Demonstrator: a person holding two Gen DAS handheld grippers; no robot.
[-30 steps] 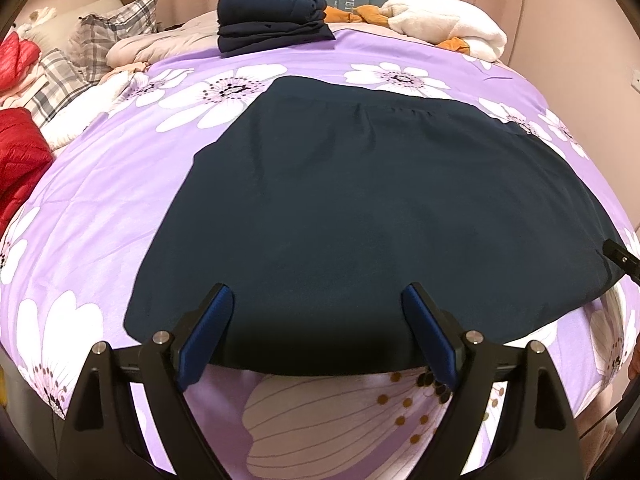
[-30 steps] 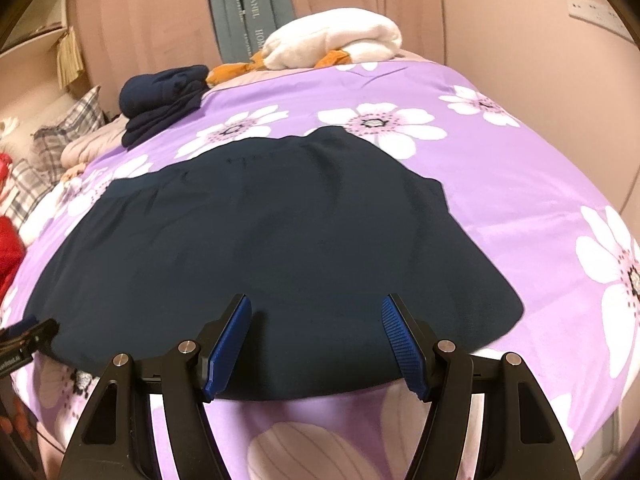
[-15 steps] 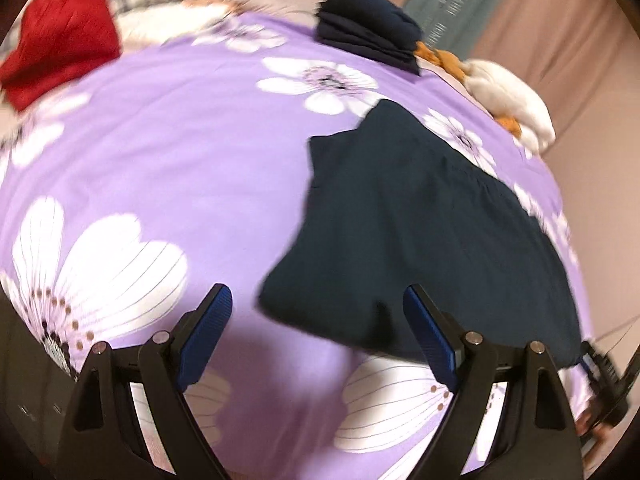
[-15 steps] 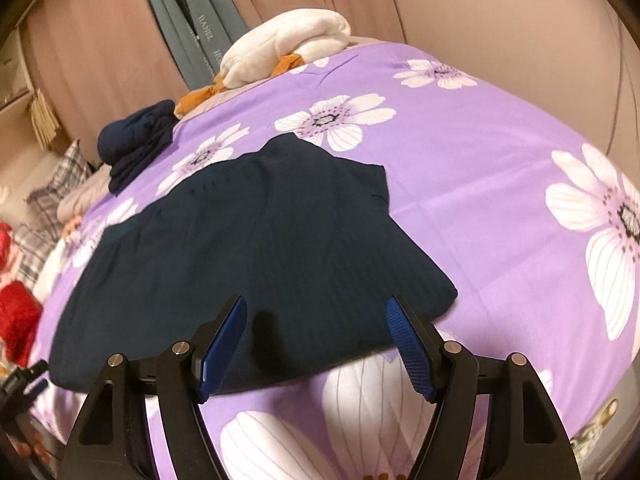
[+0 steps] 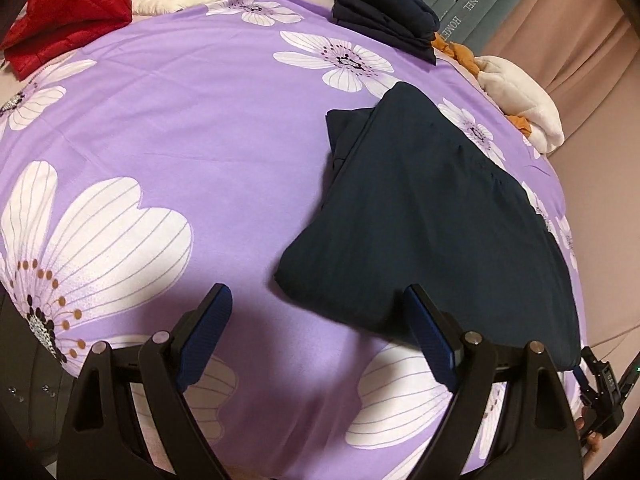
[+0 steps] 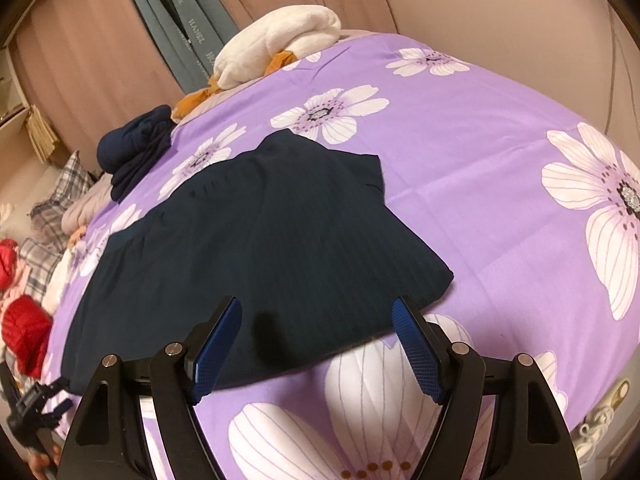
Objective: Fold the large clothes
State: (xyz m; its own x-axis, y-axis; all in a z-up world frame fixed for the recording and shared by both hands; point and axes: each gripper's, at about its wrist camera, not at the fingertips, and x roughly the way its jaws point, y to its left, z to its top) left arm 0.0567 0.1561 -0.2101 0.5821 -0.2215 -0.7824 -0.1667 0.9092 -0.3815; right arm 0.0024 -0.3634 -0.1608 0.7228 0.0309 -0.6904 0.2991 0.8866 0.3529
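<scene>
On a purple flowered bedspread point(image 5: 200, 128), a dark navy garment point(image 5: 432, 220) lay flat and spread wide, its long axis running across the bed between the two hand-held grippers. The left gripper point(image 5: 320, 332) hovered just short of the garment's near left corner, fingers spread wide and holding nothing; that corner sat just ahead and to the right of its line of sight, so the cloth stretched away to its right. In the right wrist view the right gripper point(image 6: 316, 344) hung over the garment's point(image 6: 256, 248) near hem, fingers likewise spread and empty, with the near right corner a little ahead and to its right and the bulk of the fabric running off to its left. Each hand was therefore nearer its own end, which would suit a two-handed pinch of the near corners; neither had yet closed on cloth. The left edge showed a doubled layer peeking out near the far corner. A folded navy pile point(image 5: 384, 4) sat at the far side of the bed, well apart, beside a cream blanket point(image 5: 520, 100), with a red jacket point(image 5: 68, 4) at the far left.
</scene>
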